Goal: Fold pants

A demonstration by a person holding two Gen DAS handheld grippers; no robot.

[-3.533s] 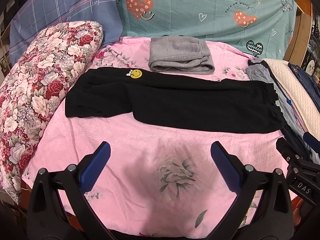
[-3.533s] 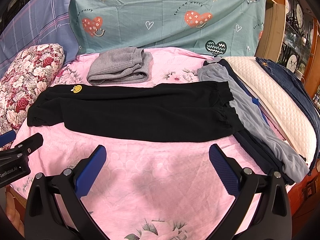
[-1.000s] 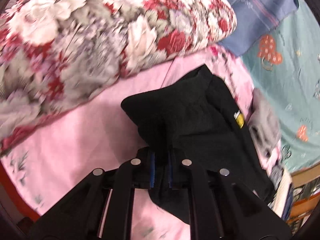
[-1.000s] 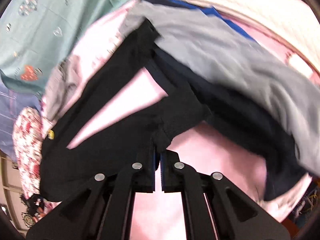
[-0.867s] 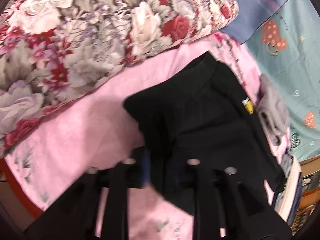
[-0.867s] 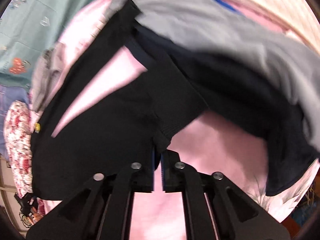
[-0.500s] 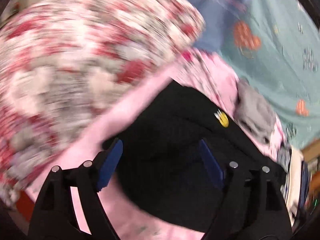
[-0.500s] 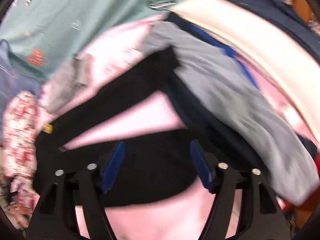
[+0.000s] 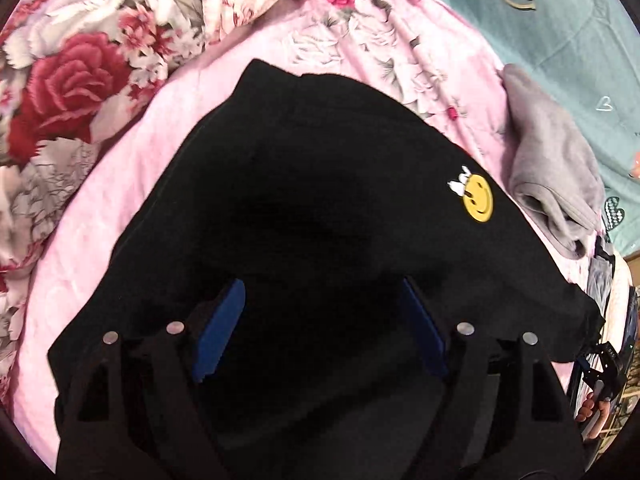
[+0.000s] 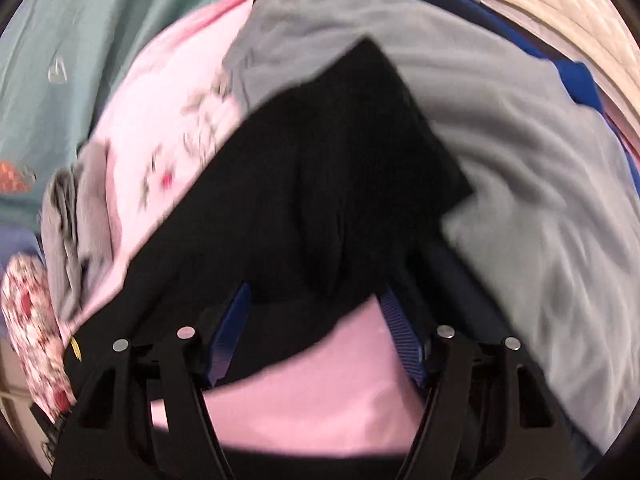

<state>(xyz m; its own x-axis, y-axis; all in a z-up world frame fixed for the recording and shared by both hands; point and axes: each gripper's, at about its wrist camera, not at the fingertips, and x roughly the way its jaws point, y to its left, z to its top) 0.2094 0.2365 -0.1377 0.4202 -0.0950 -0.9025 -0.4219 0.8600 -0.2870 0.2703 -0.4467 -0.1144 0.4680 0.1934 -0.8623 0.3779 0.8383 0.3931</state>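
Where the work stands: as both grippers hover over released cloth, the lengthwise fold looks laid, one leg over the other, judging by how the cloth lies.

Pants: the black pants (image 9: 320,184) lie flat across the pink floral sheet (image 9: 120,184), waist end to the left beside the rose-print pillow (image 9: 68,80), cuffs to the right; the yellow smiley patch (image 9: 478,202) faces up on the far side.

Left gripper: the left gripper (image 9: 320,320) points steeply down over the waist end, jaws spread wide with nothing pinched; they have just been opening, and the cloth lies below them, not between the pads.

Right gripper: the right gripper (image 10: 314,328) hangs over the cuff end (image 10: 360,168), jaws apart though a little narrower than a moment before; between the blue pads (image 10: 228,336) show only the near hem and bare sheet, with no grip.

Why so placed: one gripper at each end likely keeps the long garment square while it is laid down.

Neighbours: a folded grey garment (image 9: 552,164) sits far of the pants; a loose grey one (image 10: 500,128) lies right of the cuffs, and the black cuff overlaps its edge.

Risk: the cuff may snag that grey cloth at the next crosswise fold.
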